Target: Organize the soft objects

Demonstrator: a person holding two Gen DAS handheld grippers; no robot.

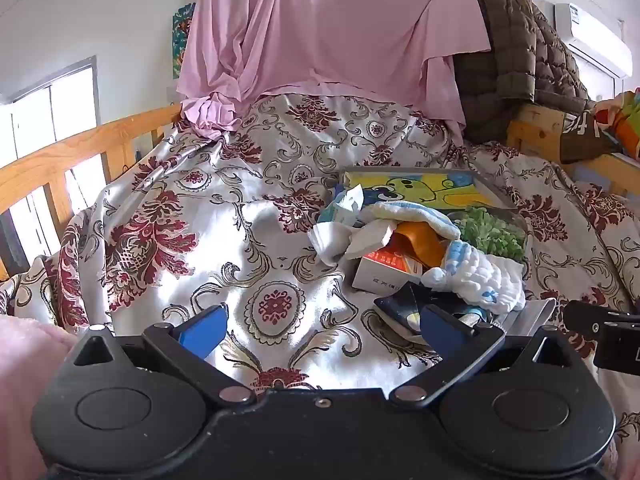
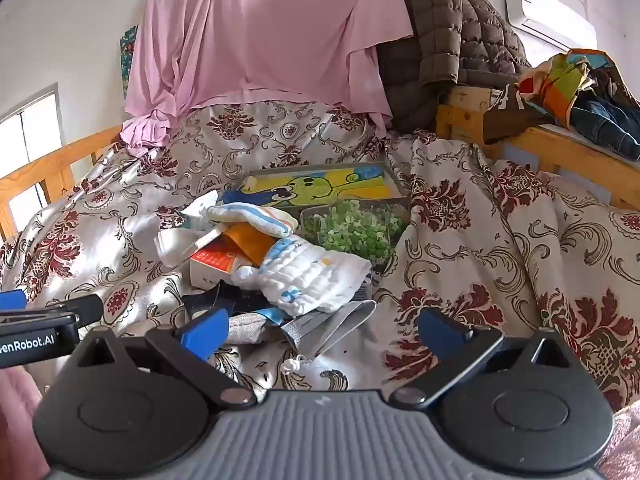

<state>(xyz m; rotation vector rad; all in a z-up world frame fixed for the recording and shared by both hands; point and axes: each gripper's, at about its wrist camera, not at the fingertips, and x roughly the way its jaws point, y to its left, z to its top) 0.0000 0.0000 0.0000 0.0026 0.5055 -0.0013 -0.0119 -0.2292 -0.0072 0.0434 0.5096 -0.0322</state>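
A pile of soft things lies on the floral bedspread: a white quilted cloth with blue marks, a striped white cloth, an orange cloth, dark fabric and a grey pouch. A small white and orange box lies among them. My left gripper is open and empty, left of the pile. My right gripper is open and empty, over the grey pouch at the pile's near edge.
A frog picture frame and a tray of green plants lie behind the pile. A pink sheet and a brown quilted jacket hang at the back. Wooden bed rails stand on the left, a wooden shelf with clothes on the right.
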